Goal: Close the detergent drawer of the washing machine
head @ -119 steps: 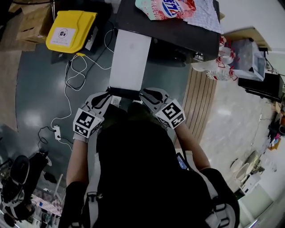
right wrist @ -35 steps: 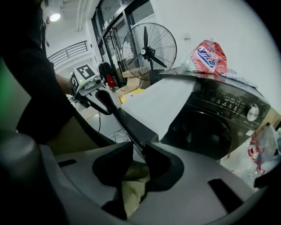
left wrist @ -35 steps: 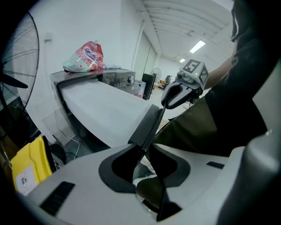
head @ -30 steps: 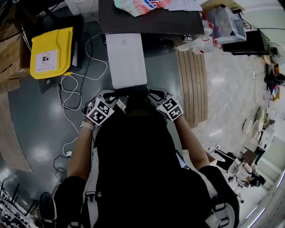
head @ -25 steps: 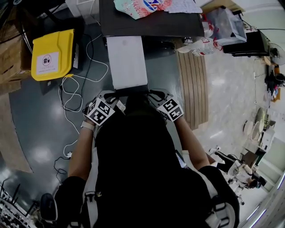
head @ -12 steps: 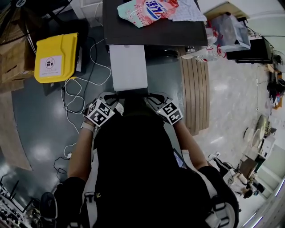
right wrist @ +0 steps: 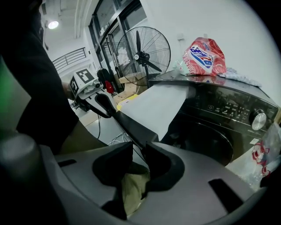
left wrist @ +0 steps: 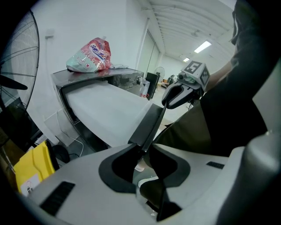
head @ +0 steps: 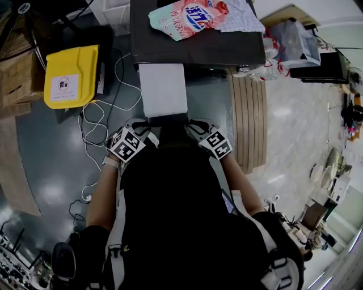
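Left gripper (left wrist: 142, 151) clamped on dark front lip (head: 165, 119) of detergent drawer (head: 163, 90), left end. Right gripper (right wrist: 136, 154) clamped on same lip, right end. I see white drawer standing out from washing machine (head: 198, 48).

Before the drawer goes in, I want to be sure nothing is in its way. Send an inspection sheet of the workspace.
Surface: washing machine top is dark; a detergent bag and a patterned cloth lie on it.
Job's things: detergent drawer, white, pulled well out, not yet closed.
Clutter: yellow box on the floor to the left; plastic bags to the right.
Grippers: left gripper and right gripper each shut on the drawer's dark front edge.
Cables: white cables looped on the floor left of the drawer.
Surroundings: grey floor, wooden slats, standing fan.
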### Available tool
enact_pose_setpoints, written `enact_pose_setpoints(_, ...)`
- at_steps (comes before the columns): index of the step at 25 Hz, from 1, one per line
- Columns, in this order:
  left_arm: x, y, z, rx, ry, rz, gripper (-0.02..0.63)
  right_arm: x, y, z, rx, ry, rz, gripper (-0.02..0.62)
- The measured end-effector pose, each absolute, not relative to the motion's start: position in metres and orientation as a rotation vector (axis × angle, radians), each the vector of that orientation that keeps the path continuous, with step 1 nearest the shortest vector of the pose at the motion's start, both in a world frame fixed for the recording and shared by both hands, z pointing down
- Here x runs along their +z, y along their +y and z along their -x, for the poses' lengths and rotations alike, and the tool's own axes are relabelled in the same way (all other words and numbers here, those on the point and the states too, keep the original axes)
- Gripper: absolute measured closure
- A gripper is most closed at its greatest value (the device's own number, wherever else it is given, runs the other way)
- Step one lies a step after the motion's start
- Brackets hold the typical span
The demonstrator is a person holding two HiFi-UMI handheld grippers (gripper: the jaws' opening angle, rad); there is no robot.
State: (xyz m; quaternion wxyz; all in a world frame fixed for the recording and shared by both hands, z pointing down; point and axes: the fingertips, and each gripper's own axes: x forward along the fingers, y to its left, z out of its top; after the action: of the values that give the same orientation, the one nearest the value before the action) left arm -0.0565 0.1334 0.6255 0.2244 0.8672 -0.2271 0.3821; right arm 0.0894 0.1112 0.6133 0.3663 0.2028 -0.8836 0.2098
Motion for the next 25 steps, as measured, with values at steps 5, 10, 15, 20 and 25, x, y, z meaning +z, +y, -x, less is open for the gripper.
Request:
enact_pose_setpoints(5, 0.627, 0.131, 0.057, 1.05, -0.624, -2.388, 0.511, 0.615, 0.109, -0.089, 0.545, -2.278, -0.515, 0.494)
enact_pose_setpoints(10, 0.626, 0.129, 0.057, 1.051, -0.621, -2.391, 0.511, 0.614, 0.107, -0.089, 0.541, -2.293, -0.506, 0.494)
enact_pose_setpoints(15, 0.619, 0.122, 0.056, 1.031, -0.628, -2.394, 0.511, 0.605, 0.098, -0.091, 0.537, -2.315, -0.519, 0.494)
enact_pose_setpoints(20, 0.617, 0.12, 0.057, 1.029, -0.637, -2.385, 0.512, 0.602, 0.096, -0.09, 0.53, -2.33, -0.511, 0.495)
enact_pose_setpoints(25, 0.615, 0.117, 0.057, 1.056, -0.642, -2.371, 0.512, 0.599, 0.092, -0.09, 0.53, -2.34, -0.514, 0.495)
